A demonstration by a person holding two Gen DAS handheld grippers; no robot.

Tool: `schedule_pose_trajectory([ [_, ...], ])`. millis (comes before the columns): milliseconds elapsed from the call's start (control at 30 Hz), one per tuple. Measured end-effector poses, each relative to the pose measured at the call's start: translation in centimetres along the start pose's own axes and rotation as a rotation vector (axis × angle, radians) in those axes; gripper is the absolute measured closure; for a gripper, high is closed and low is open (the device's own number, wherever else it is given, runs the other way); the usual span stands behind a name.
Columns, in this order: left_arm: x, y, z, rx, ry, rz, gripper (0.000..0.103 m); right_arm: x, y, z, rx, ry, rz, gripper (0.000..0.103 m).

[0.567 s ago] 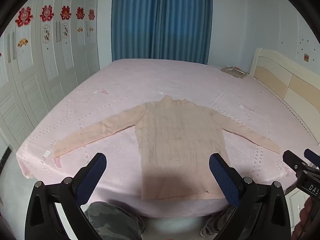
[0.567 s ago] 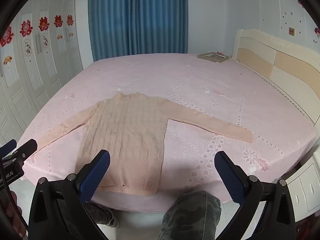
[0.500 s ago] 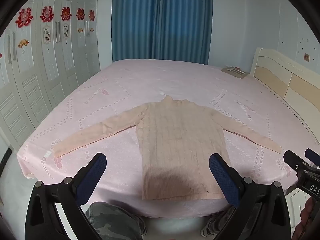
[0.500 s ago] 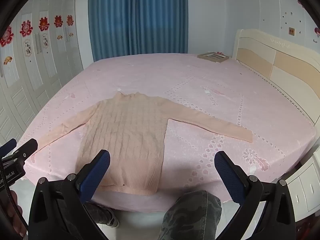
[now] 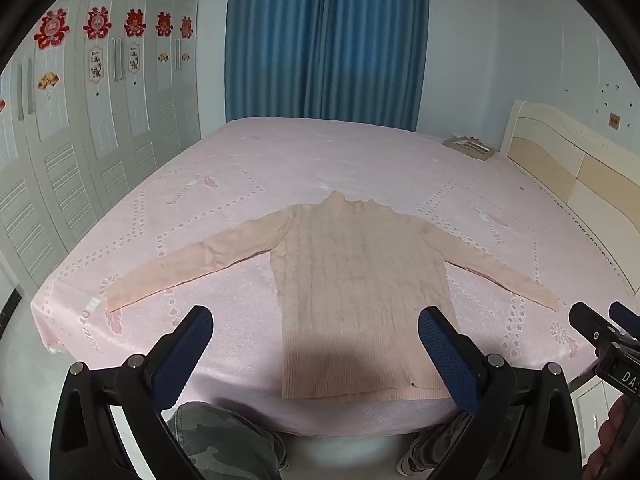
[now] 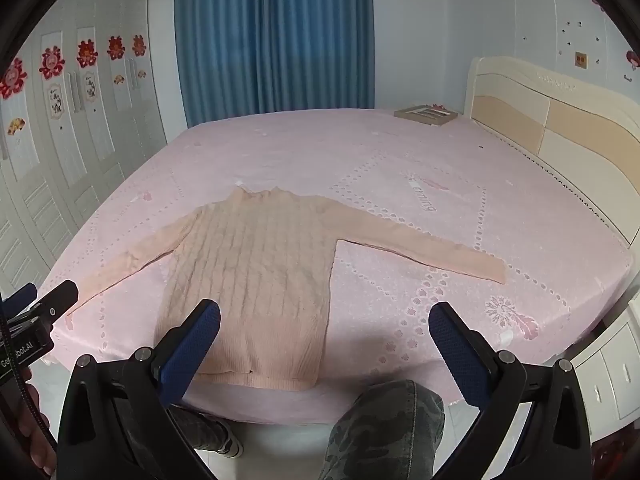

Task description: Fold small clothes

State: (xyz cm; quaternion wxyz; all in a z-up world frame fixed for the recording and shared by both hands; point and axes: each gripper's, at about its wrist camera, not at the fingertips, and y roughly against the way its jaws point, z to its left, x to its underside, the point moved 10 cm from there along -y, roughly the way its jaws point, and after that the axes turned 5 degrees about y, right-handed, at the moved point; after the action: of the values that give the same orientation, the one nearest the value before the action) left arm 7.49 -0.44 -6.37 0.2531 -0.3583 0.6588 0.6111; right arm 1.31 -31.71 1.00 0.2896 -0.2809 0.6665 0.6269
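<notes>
A pale pink cable-knit sweater [image 5: 356,280] [image 6: 256,280] lies flat on the pink bed [image 5: 280,168] [image 6: 400,168], collar away from me, hem at the near edge, both sleeves spread out sideways. My left gripper [image 5: 316,336] hovers over the near edge of the bed in front of the hem, jaws wide open with nothing between them. My right gripper [image 6: 325,330] hangs open over the hem's right corner, also empty. Each gripper shows at the edge of the other's view: the right gripper [image 5: 600,332] and the left gripper [image 6: 36,308].
A flat framed object [image 6: 426,114] lies at the bed's far right corner by the cream headboard [image 6: 552,120]. White wardrobe doors [image 5: 80,140] line the left wall, blue curtains [image 5: 324,40] hang behind. The person's camouflage trouser legs [image 6: 384,428] stand against the bed's near edge. A white bedside cabinet [image 6: 616,372] stands at right.
</notes>
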Motion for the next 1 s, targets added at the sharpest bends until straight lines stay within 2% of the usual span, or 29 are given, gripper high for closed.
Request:
schedule_pose_trajectory([
  [1000, -0.08, 0.22, 0.09, 0.010, -0.002, 0.006, 0.000, -0.14, 0.55, 0.36, -0.008, -0.008, -0.010, 0.001],
])
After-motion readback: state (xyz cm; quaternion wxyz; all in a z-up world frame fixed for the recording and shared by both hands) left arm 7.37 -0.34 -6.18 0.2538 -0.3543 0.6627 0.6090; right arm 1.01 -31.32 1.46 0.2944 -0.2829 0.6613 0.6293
